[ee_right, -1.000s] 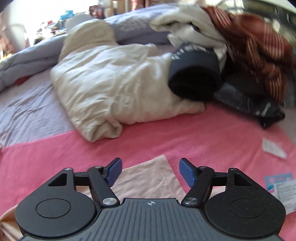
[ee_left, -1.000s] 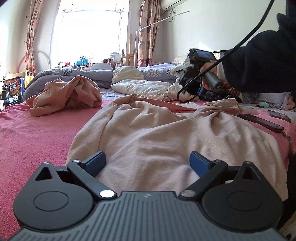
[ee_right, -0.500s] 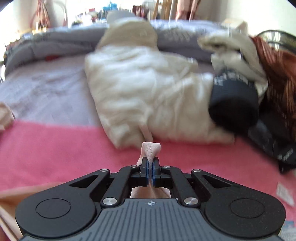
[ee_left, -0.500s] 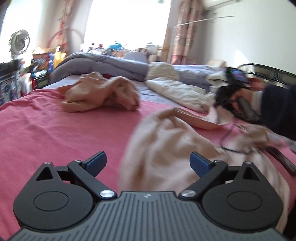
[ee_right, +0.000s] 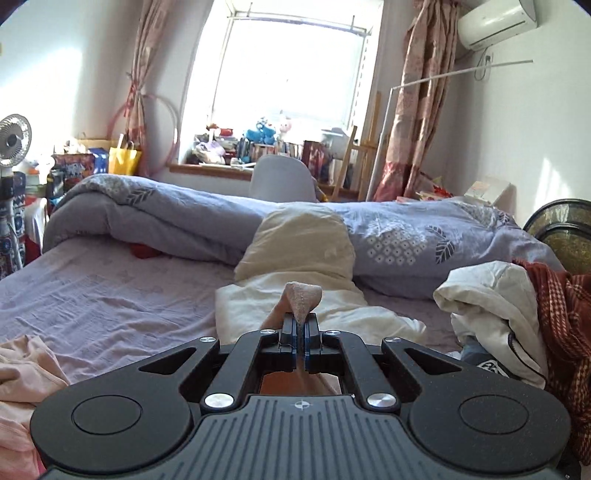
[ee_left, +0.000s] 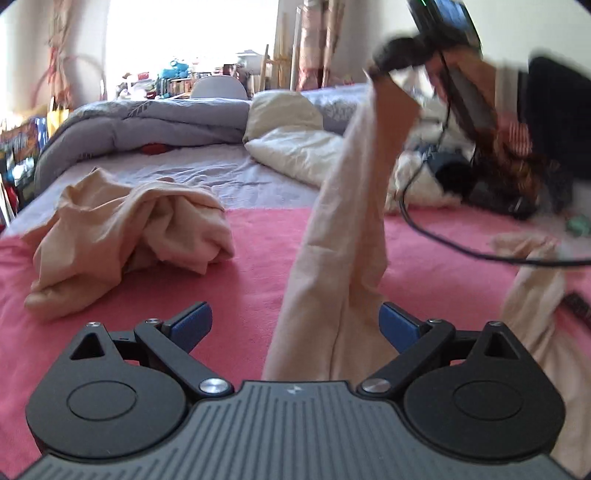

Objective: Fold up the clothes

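Your left claw (ee_left: 293,322) had a black body with a grey ribbed housing, two round black discs, silver screws and blue finger pads (ee_left: 192,320). Your right claw (ee_right: 300,338) matched it, with a small cross mark on the housing. You wore a dark sleeve (ee_left: 554,110); a black cable (ee_left: 480,253) trailed below.

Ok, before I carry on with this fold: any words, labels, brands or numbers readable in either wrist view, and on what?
No text reads for certain.
Dark garment beside the white jacket: white lettering, partly hidden, unreadable.
Colourful boxes beside the fan: print too small.
Items on the windowsill: too small.
Air conditioner: no readable brand.
Gripper bodies: small symbol only, no words.
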### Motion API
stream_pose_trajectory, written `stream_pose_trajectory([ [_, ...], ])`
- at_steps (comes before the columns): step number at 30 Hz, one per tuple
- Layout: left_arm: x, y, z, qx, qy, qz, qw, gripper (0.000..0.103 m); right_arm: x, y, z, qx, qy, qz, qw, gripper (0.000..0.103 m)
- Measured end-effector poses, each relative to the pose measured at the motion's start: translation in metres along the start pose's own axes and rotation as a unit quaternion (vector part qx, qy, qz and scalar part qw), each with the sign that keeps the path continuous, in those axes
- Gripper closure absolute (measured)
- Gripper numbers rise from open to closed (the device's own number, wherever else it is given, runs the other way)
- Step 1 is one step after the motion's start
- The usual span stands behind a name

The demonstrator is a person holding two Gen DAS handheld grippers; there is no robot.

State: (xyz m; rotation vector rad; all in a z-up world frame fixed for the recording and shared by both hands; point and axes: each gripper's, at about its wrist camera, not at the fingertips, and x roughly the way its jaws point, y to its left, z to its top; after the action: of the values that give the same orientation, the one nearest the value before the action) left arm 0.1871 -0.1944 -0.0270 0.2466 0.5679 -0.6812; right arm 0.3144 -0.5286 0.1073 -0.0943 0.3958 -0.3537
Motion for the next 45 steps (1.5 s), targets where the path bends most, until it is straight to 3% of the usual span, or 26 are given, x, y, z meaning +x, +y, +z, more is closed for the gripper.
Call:
stream_pose_trajectory([
  [2,0.016,-0.008,-0.005,0.039,0.025,0.055,0.9974,0.023,-0.003,0.01,0.006,-0.012,-0.012,0.008,1.0,0.098],
  [4,0.023,-0.004,-0.01,0.05,0.039,0.096,0.9934,0.03,-0.004,0.02,0.017,-0.024,-0.029,0.01,0.999,0.098],
  [9,0.006,0.013,-0.016,0.008,0.025,0.106,0.994,0.03,0.009,0.062,0.054,-0.004,-0.084,0.025,0.996,0.097],
  [11,0.005,0.02,-0.024,-0.01,0.021,0.103,0.9944,0.026,0.026,0.092,0.054,-0.022,-0.084,0.028,0.996,0.095],
  [12,0.008,0.025,-0.03,-0.02,0.026,0.103,0.9942,0.024,0.039,0.11,0.048,-0.033,-0.07,0.027,0.997,0.091],
  [14,0.016,0.04,-0.041,-0.066,0.038,0.085,0.9935,0.015,0.058,0.141,0.029,-0.046,-0.034,0.033,0.998,0.068],
  [15,0.013,0.052,-0.042,-0.101,0.033,0.062,0.9924,0.014,0.066,0.155,0.016,-0.052,-0.015,0.041,0.998,0.043],
  [16,0.011,0.061,-0.044,-0.127,0.028,0.046,0.9904,0.014,0.068,0.17,0.003,-0.065,0.0,0.05,0.997,0.027],
  [22,0.011,0.052,-0.042,-0.109,0.033,0.055,0.992,0.011,0.035,0.229,-0.054,-0.18,0.049,0.112,0.976,0.026],
  [28,0.01,0.054,-0.041,-0.12,0.032,0.042,0.9914,0.008,-0.09,0.165,-0.074,-0.144,0.068,0.244,0.957,0.013],
  [32,-0.001,0.069,-0.042,-0.153,0.024,0.026,0.9875,0.01,-0.178,0.099,-0.119,-0.099,0.101,0.225,0.964,0.01],
  [35,-0.03,0.09,-0.04,-0.178,0.025,0.085,0.98,0.012,-0.233,0.055,-0.171,-0.054,0.145,0.199,0.968,0.01],
  [39,-0.094,0.1,-0.047,-0.176,0.003,0.152,0.9726,0.012,-0.307,0.019,-0.247,0.003,0.196,0.167,0.966,0.01],
  [41,-0.128,0.088,-0.058,-0.144,-0.001,0.168,0.9751,0.012,-0.343,0.007,-0.279,0.039,0.211,0.17,0.962,0.011],
  [45,-0.184,0.036,-0.092,-0.086,-0.006,0.15,0.985,0.011,-0.397,-0.001,-0.325,0.121,0.229,0.195,0.946,0.013],
])
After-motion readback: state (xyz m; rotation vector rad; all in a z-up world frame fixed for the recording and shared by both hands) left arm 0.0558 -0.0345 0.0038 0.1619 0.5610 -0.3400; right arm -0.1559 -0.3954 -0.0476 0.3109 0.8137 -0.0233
